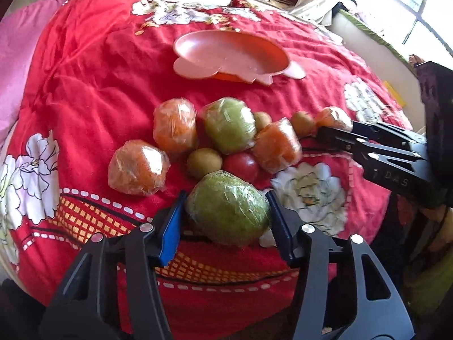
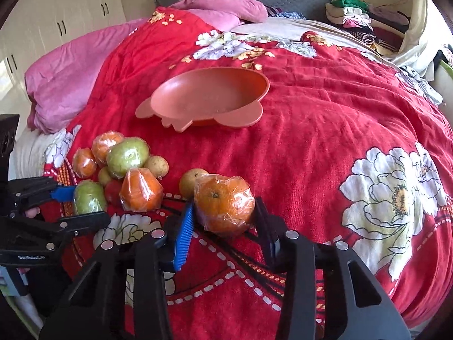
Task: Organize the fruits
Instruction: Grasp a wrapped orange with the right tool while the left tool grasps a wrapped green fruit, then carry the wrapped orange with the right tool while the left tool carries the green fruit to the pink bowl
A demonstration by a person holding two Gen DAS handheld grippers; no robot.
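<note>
A heap of wrapped fruit lies on a red flowered blanket (image 1: 85, 65). My left gripper (image 1: 226, 201) is closed around a wrapped green fruit (image 1: 228, 212), fingers touching both sides; it also shows in the right wrist view (image 2: 89, 198). My right gripper (image 2: 225, 206) is closed around a wrapped orange (image 2: 225, 205), seen from the left wrist view (image 1: 334, 117). An empty pink bowl (image 1: 229, 53) sits beyond the heap, also in the right wrist view (image 2: 209, 96). Other wrapped oranges (image 1: 136, 167), a second green fruit (image 1: 229, 126), small brown fruits (image 1: 203, 163) and a red fruit (image 1: 240, 165) lie between.
Pink pillows (image 2: 70, 68) lie at the far left of the bed. Folded clothes (image 2: 356, 17) are stacked at the far right. White wardrobes (image 2: 56, 14) stand behind. The bed edge runs below my grippers.
</note>
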